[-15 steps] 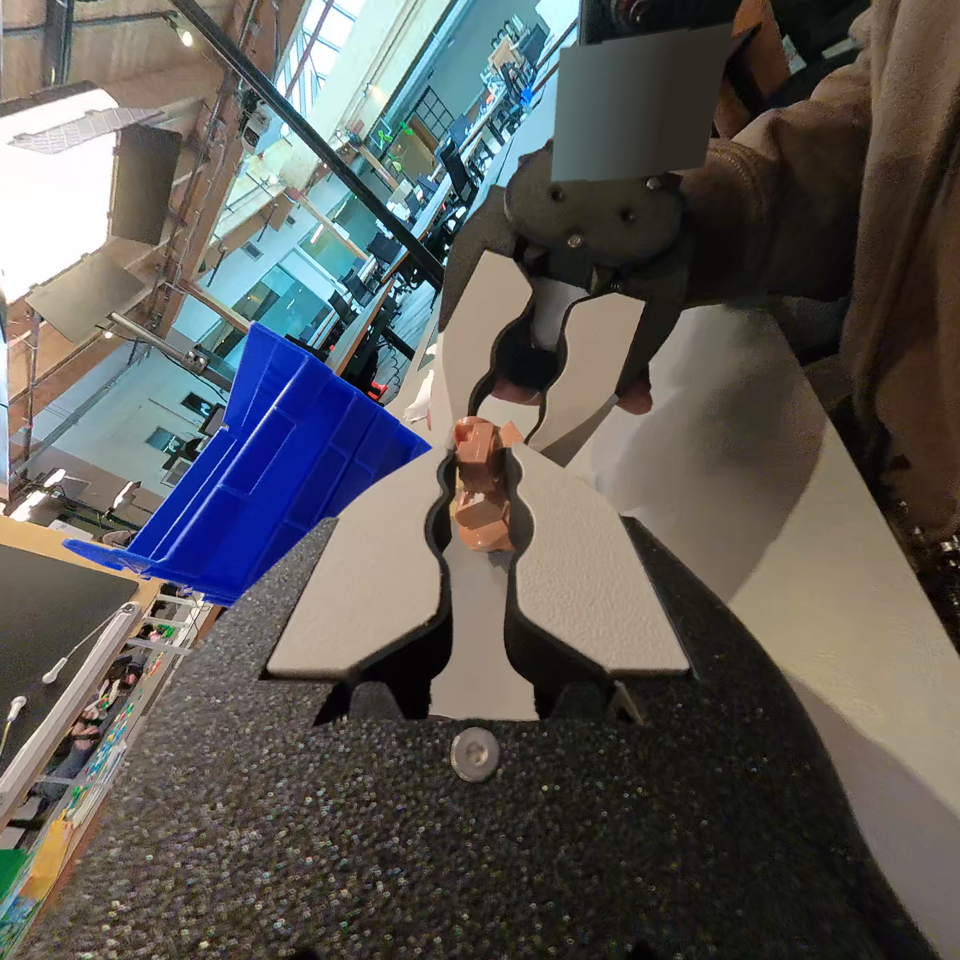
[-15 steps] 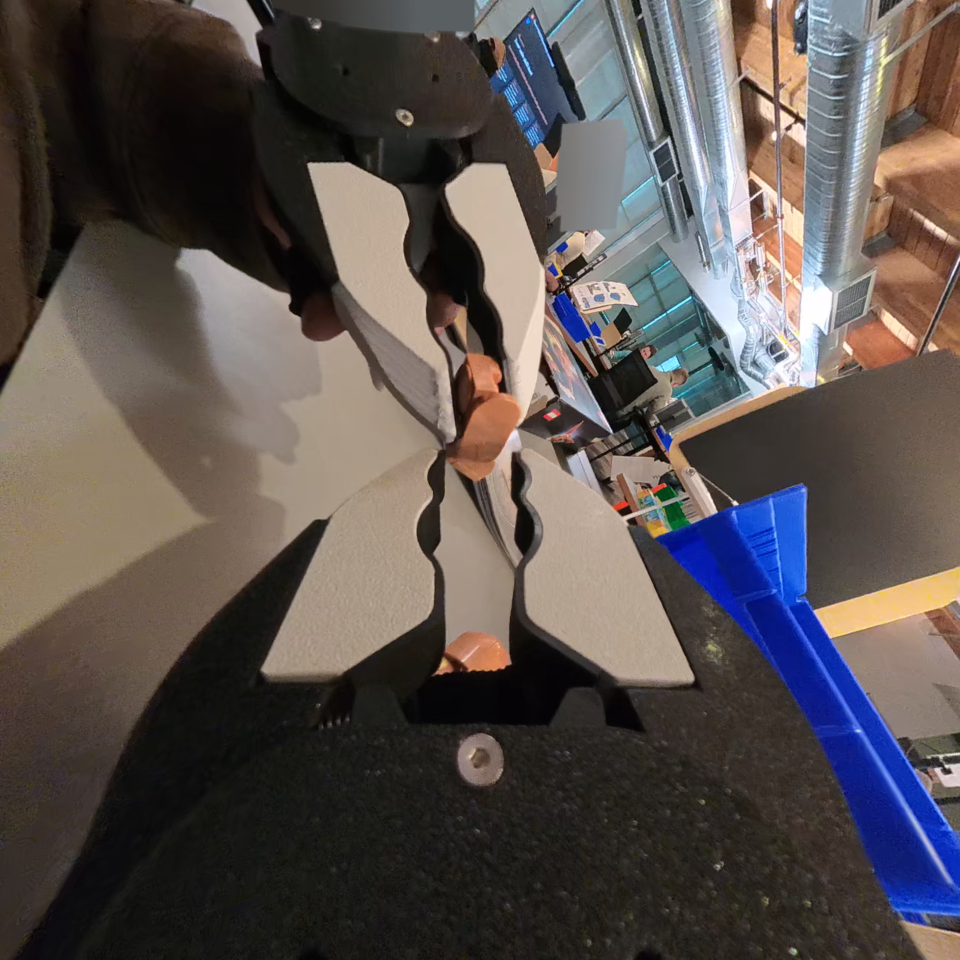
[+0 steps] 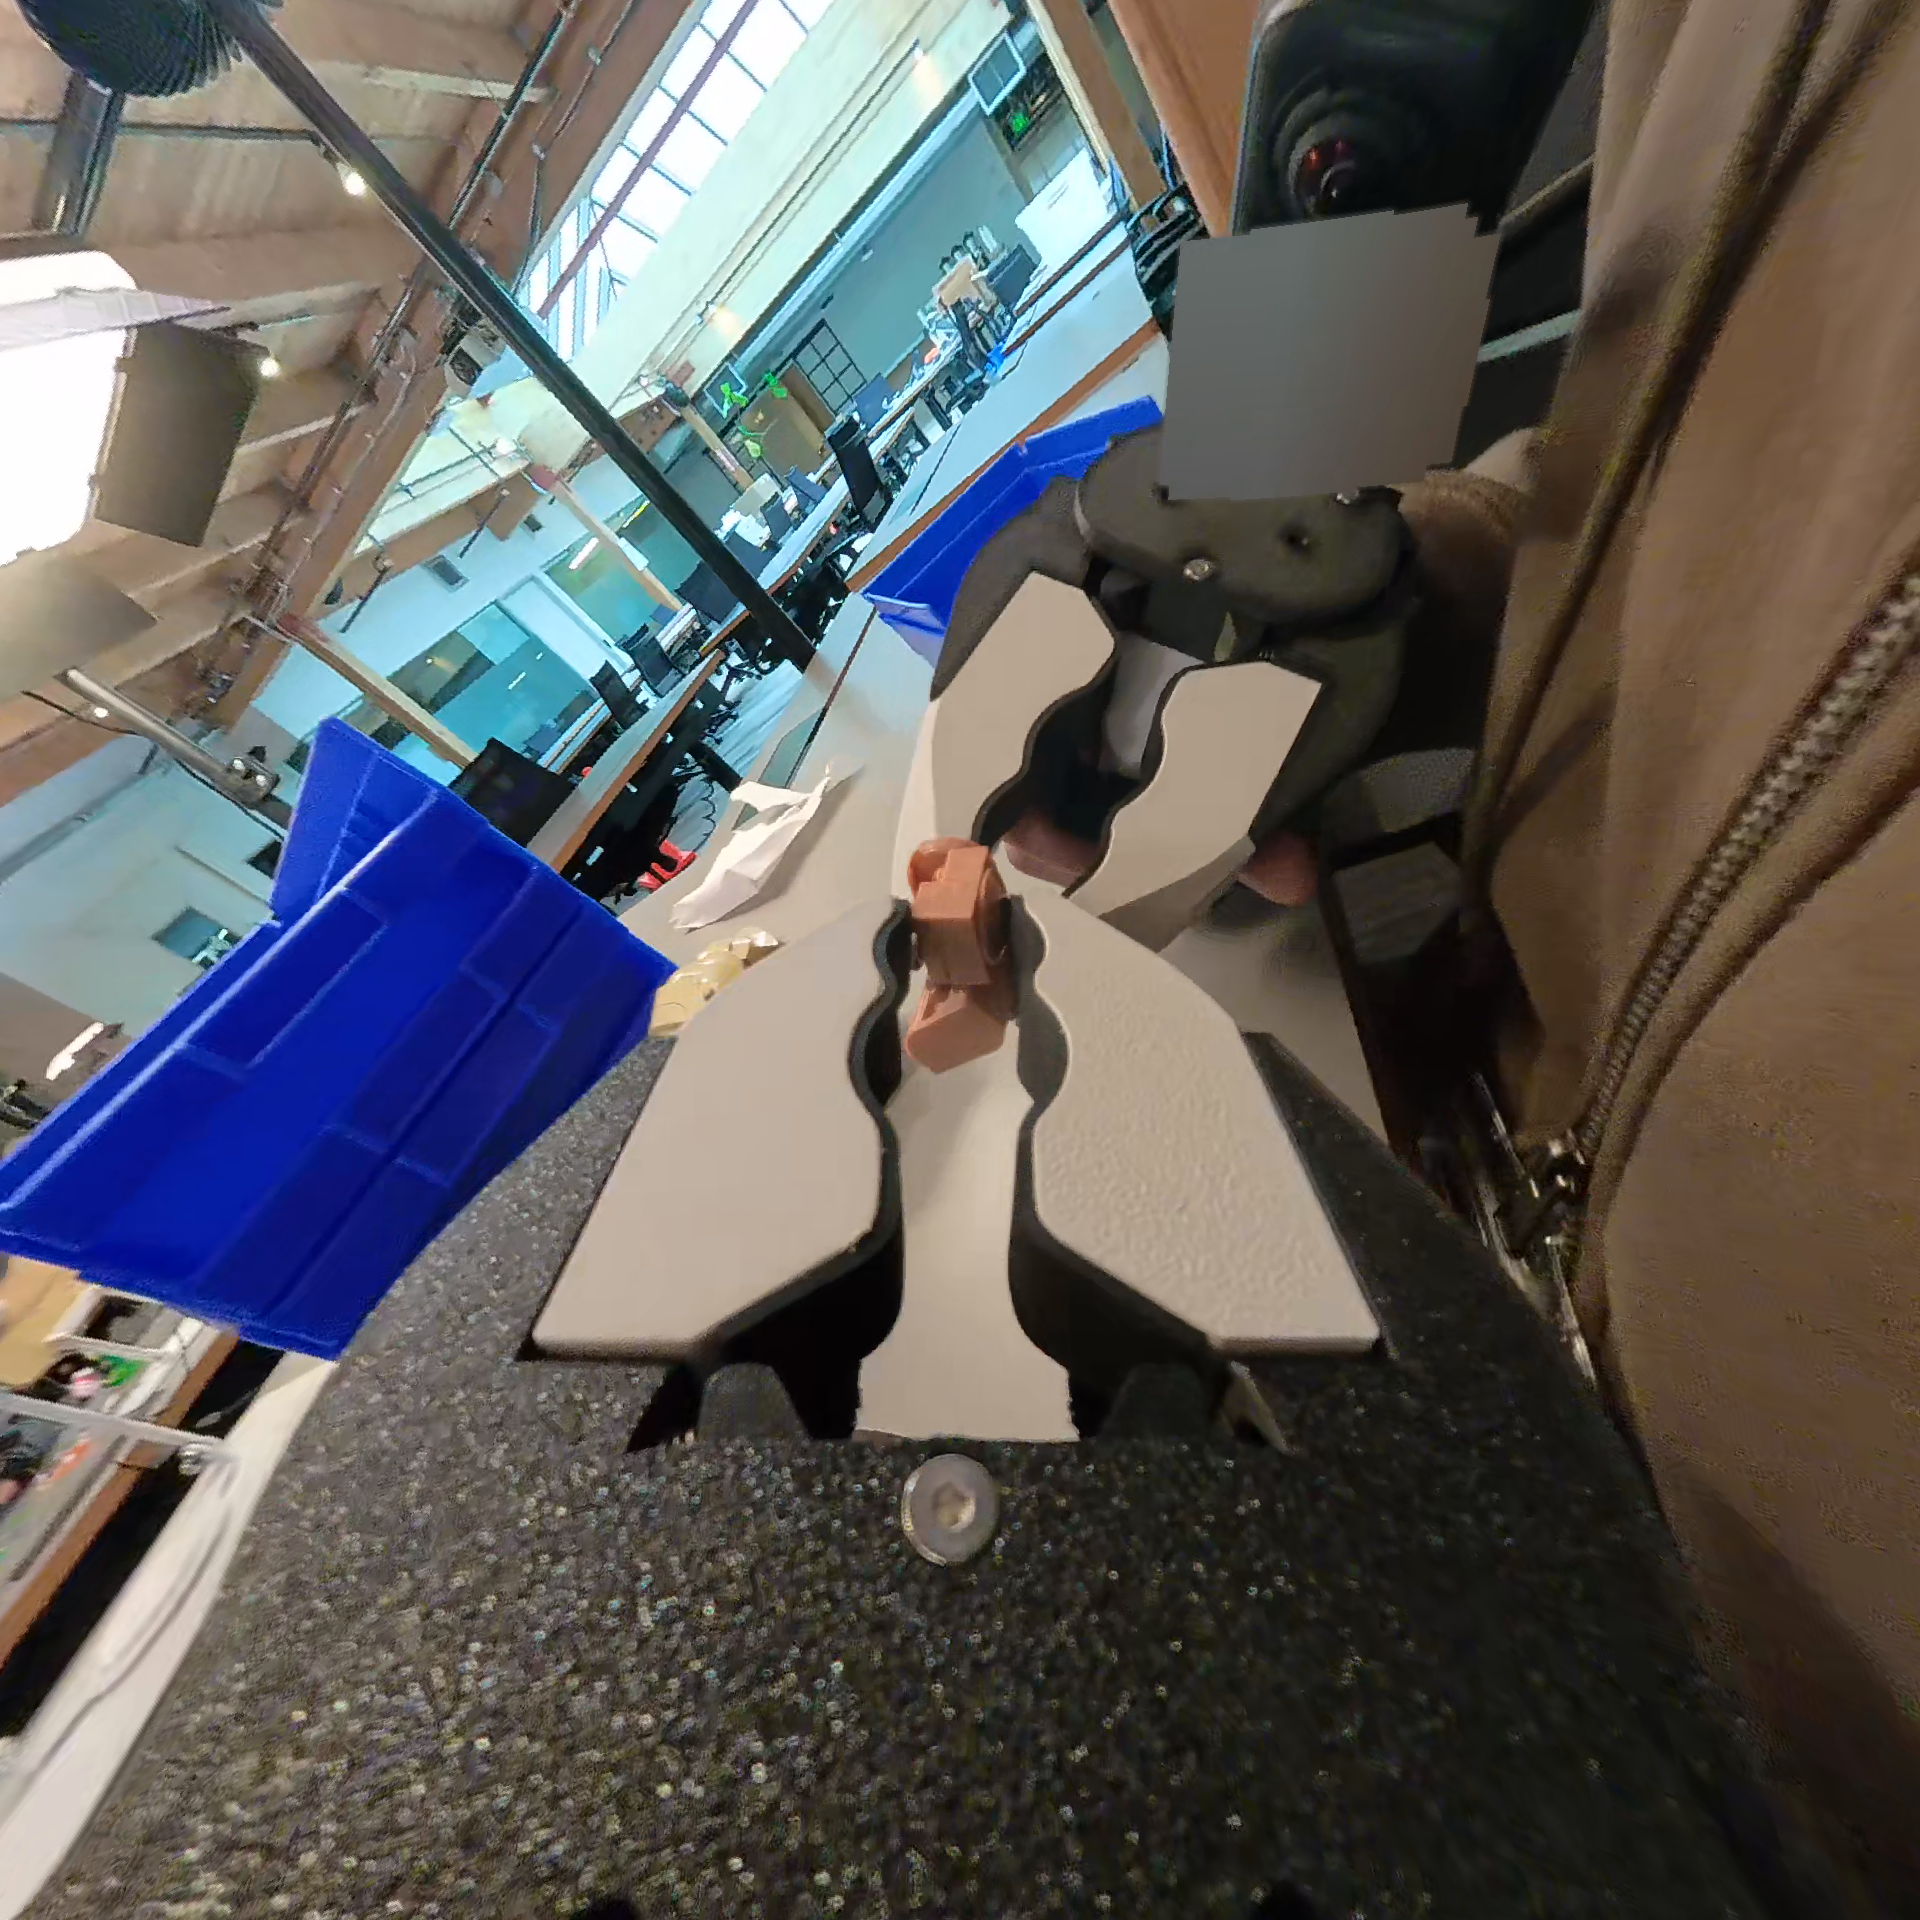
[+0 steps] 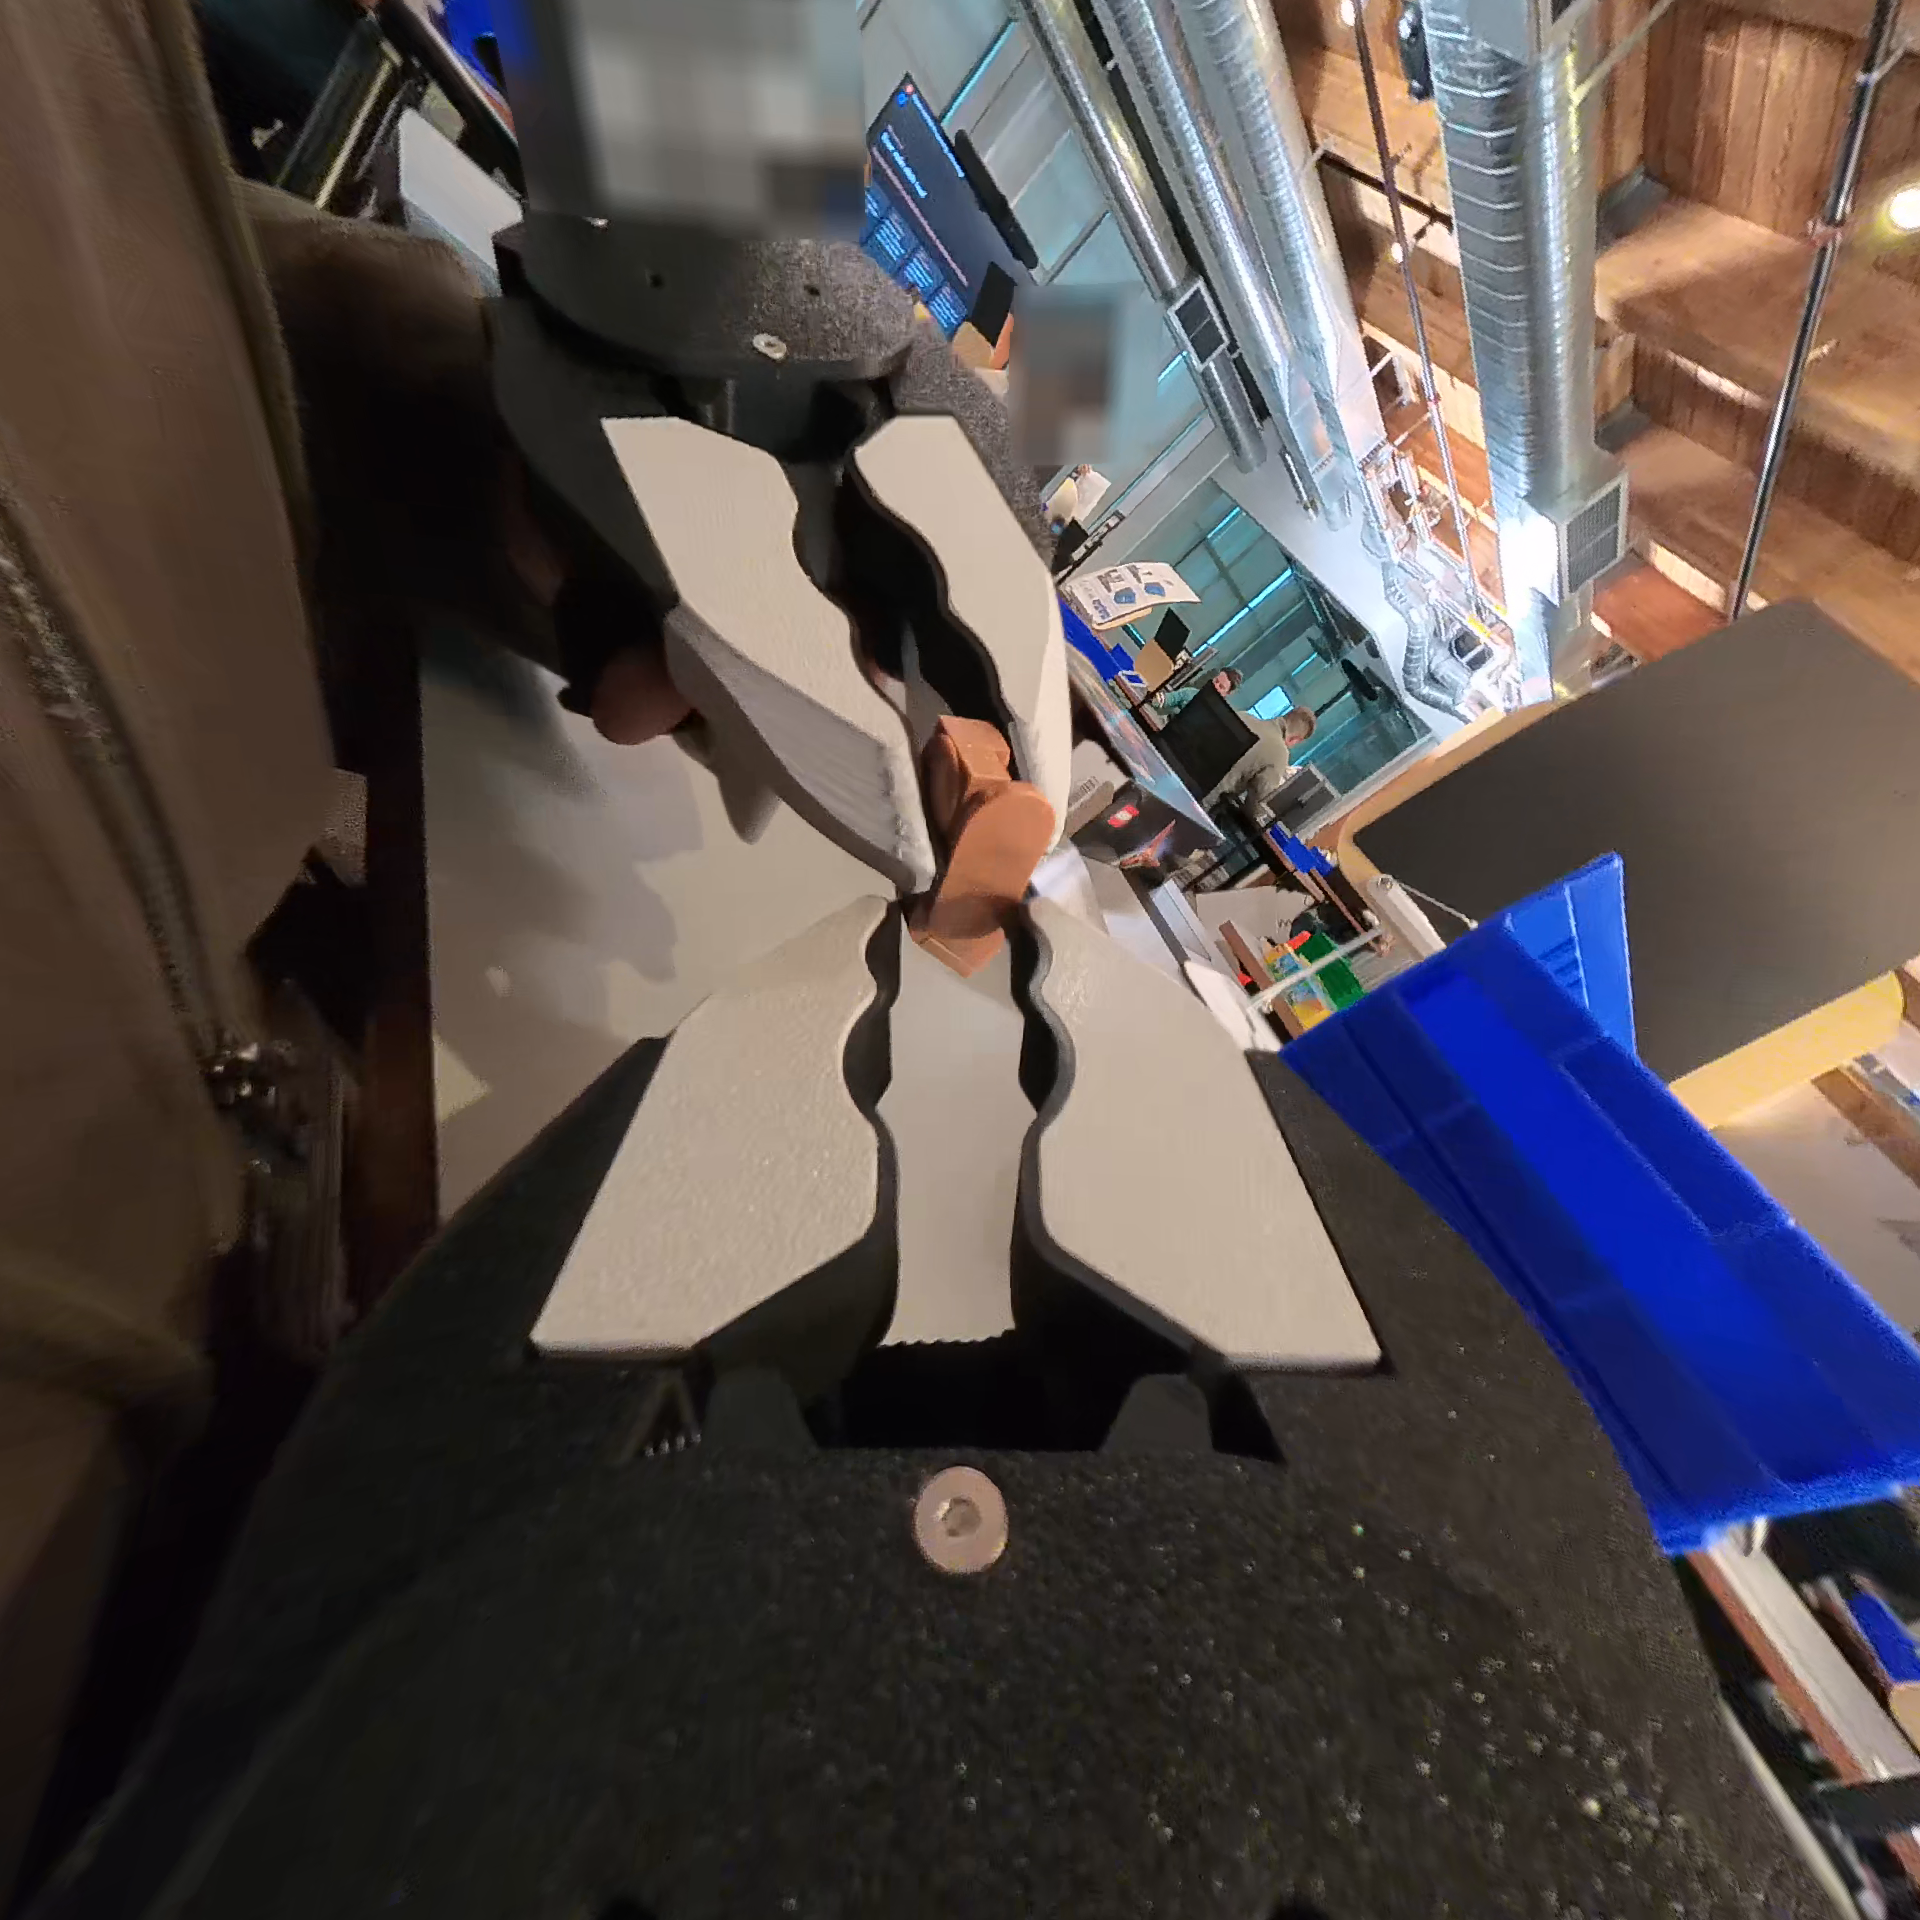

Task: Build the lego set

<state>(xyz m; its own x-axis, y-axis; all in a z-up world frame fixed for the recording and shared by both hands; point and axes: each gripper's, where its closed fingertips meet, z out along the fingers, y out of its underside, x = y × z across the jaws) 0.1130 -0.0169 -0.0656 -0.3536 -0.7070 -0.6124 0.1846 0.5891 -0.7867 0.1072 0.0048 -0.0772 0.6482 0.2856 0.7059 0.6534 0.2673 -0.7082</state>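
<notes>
A brown lego assembly [image 3: 951,966] is held in the air between both grippers, which meet tip to tip. My left gripper [image 3: 958,920] is shut on its near end. My right gripper [image 3: 1023,868] comes in from the opposite side, its tips against the far end. In the right wrist view my right gripper [image 4: 956,925] is shut on a small brown part at the bottom of the assembly [image 4: 982,831]. The left gripper [image 4: 982,847] clamps the assembly from above. A hand shows behind each far gripper.
A blue bin [image 3: 343,1091] stands to the left, and another [image 3: 966,530] farther back. The bin [image 4: 1610,1195] also shows in the right wrist view. Tan lego pieces [image 3: 717,977] and crumpled white paper [image 3: 758,852] lie on the white table [image 3: 1288,987]. A person's brown jacket [image 3: 1714,935] is close. The grippers are tip to tip, or close to it.
Both grippers have shifted and tilted together, still tip to tip on the brown assembly. The jacket now fills more of each view, and the table with the tan pieces has come into sight.
</notes>
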